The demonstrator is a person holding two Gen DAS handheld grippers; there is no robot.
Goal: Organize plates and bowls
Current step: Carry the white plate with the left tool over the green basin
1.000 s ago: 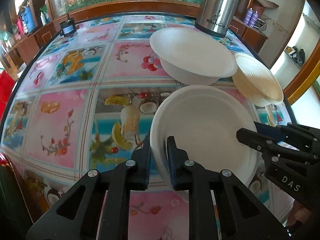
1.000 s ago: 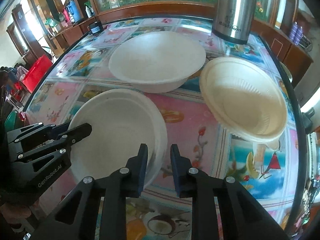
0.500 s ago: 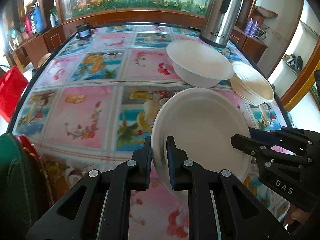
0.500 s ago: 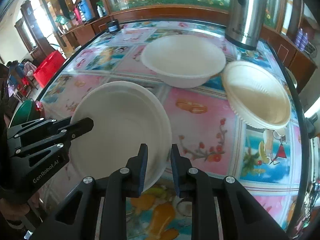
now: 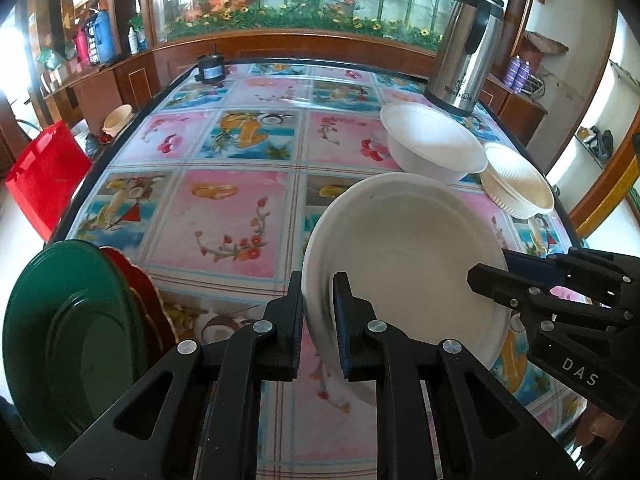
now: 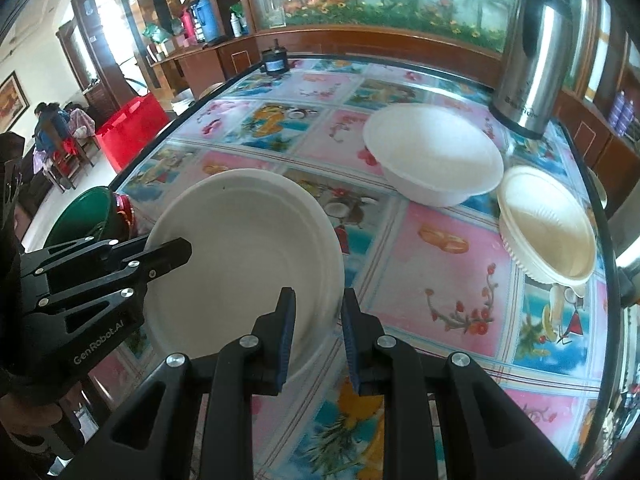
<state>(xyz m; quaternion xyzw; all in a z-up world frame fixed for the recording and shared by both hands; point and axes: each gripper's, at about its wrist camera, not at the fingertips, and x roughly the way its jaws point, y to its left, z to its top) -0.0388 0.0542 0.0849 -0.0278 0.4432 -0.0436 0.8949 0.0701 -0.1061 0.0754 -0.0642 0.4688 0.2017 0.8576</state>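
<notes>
Fruit-print table (image 5: pixel 224 216) under glossy cover, wood counters and planted window behind. Steel thermos (image 5: pixel 466 46) at far right. Just in front of it, big white bowl (image 5: pixel 434 144); near right of that, cream ribbed bowl (image 5: pixel 520 190) touching or almost touching it.

Now carried clear of the table: white paper plate (image 5: pixel 404 256), tilted, gripped at both sides. Left gripper (image 5: pixel 318 320) clamped on its near-left rim, right gripper (image 6: pixel 318 332) clamped on its right rim, pads pressing both faces. A second ago lower and close to the two bowls; now pulled back toward the near-left edge, bowls well apart from it.

Newly in sight at near left: green plate (image 5: pixel 60 344) standing on edge, with red plate (image 5: pixel 140 292) just behind. Likely the destination, so plates grouped there and bowls left far right.

Hard to tell: what props the green and red plates upright, both cut off by the frame edge. Underside of the white plate hidden. Small dark object (image 5: pixel 210 70) at far left edge unidentifiable.
</notes>
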